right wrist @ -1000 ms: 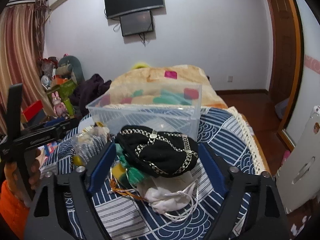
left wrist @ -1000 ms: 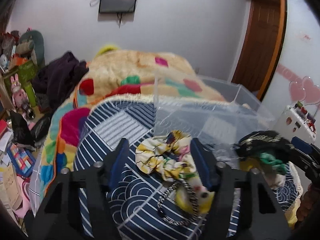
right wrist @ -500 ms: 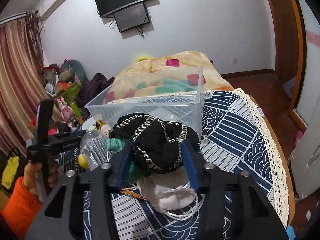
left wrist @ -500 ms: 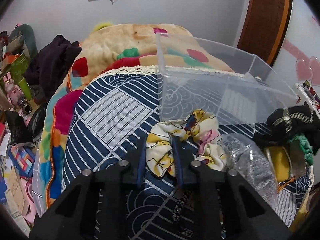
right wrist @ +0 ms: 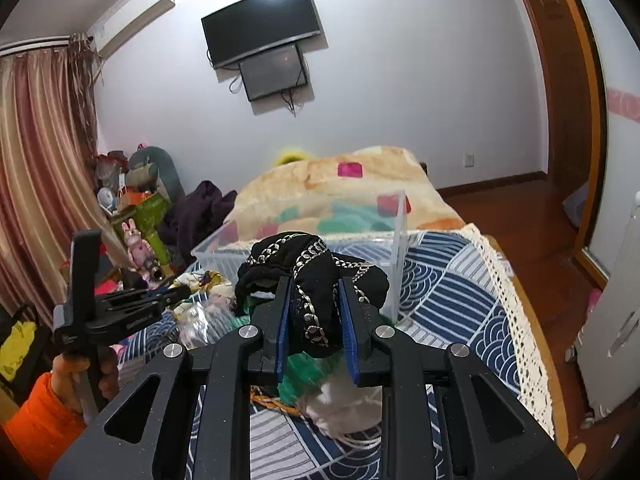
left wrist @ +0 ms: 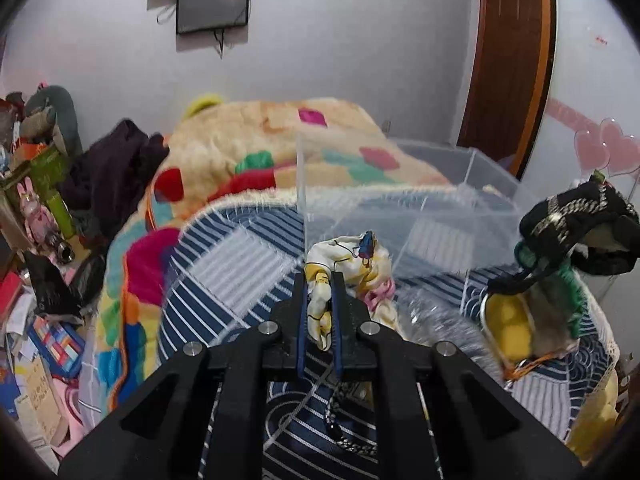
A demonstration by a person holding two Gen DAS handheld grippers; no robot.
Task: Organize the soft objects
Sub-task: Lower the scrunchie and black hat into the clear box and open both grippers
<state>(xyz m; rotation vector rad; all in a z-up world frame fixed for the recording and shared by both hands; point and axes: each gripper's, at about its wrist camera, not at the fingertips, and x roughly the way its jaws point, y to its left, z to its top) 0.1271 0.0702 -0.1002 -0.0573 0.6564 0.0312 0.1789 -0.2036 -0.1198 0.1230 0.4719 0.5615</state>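
Note:
My left gripper is shut on a yellow-and-white patterned scrunchie, lifted just in front of the clear plastic bin. My right gripper is shut on a black fabric piece with silver chain trim, raised before the same bin. The black piece also shows at the right of the left wrist view. The left gripper also shows in the right wrist view.
On the blue patterned bedcover lie a crinkly clear bag, a yellow item with green knit, a black-and-white cord and a white drawstring pouch. A colourful blanket lies behind the bin. Clutter fills the floor at left.
Both grippers closed: the left on the scrunchie, the right on the black chain-trimmed piece. Both items have been lifted off the pile toward the bin.

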